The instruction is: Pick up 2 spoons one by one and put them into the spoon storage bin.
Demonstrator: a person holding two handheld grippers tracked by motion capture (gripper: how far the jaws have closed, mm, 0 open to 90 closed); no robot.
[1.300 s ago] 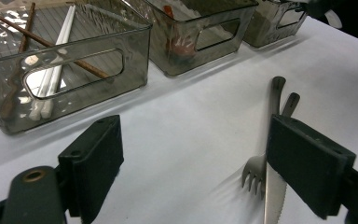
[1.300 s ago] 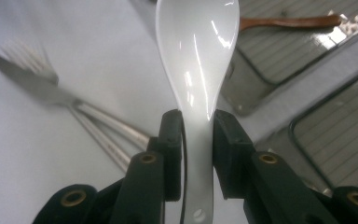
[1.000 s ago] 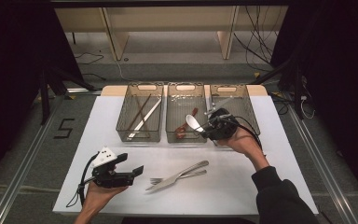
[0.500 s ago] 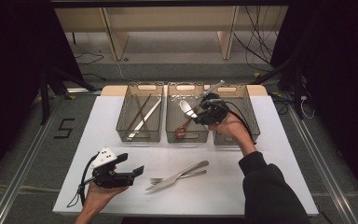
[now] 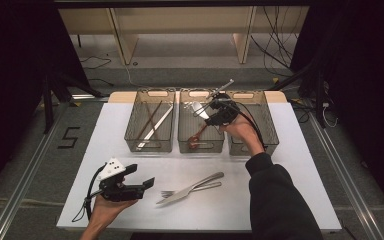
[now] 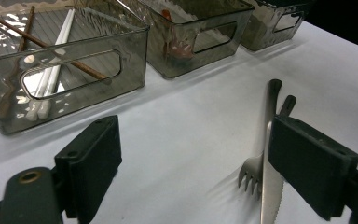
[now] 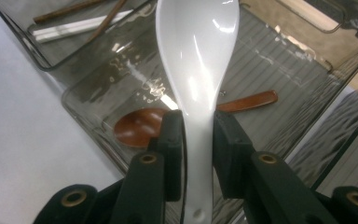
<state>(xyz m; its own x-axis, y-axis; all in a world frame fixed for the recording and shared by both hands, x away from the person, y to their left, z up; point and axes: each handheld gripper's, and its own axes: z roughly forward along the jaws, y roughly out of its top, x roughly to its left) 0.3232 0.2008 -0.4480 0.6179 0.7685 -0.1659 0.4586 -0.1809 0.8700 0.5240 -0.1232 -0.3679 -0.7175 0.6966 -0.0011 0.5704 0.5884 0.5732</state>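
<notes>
The right gripper (image 7: 198,140) has the white spoon (image 7: 196,60) pinched by its handle, poised over the middle bin (image 5: 200,142) at the table's far edge, where a brown spoon (image 7: 142,125) lies. Looks ceramic: stiff, glossy, probably slippery and chippable (so lower it, don't drop it). The handle is the sensible hold. The left gripper (image 6: 191,172) sits unclenched by the near edge, fork (image 6: 254,170) and knife (image 6: 271,186) ahead.

Right gripper (image 5: 211,107) raised over the desk's far edge, arm stretched forward, jaws clamped narrow. Left gripper (image 5: 147,183) low near the front-left corner, level, jaws spread wide.
</notes>
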